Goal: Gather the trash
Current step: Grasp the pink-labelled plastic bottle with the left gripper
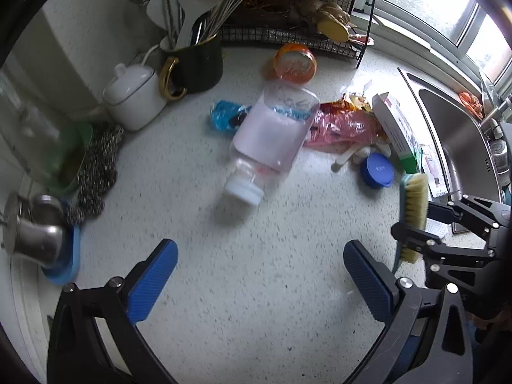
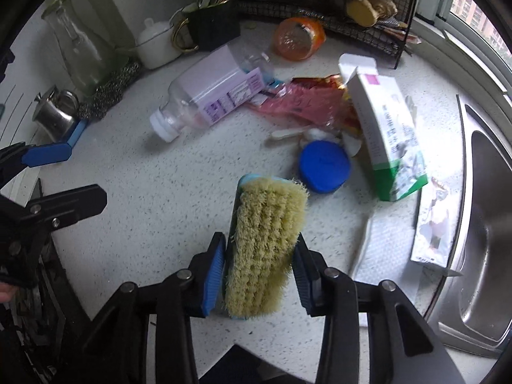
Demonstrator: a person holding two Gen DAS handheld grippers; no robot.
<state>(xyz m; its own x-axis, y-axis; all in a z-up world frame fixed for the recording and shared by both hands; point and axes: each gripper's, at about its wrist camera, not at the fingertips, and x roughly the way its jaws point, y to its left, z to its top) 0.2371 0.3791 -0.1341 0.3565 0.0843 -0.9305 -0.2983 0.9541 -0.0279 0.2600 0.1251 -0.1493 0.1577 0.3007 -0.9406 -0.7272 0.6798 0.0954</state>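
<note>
Trash lies on the speckled white counter: a clear bottle with a lilac label on its side, an orange plastic cup, a red wrapper, a blue wrapper, a white-and-green carton and a blue lid. My left gripper hangs open over bare counter, short of the bottle. My right gripper is shut on a bristle scrub brush, bristles facing the camera.
At the back stand a black mug of utensils, a white lidded jar and a wire rack. Steel scourers and a small steel pot sit left. A steel sink borders the right, with a white cloth beside it.
</note>
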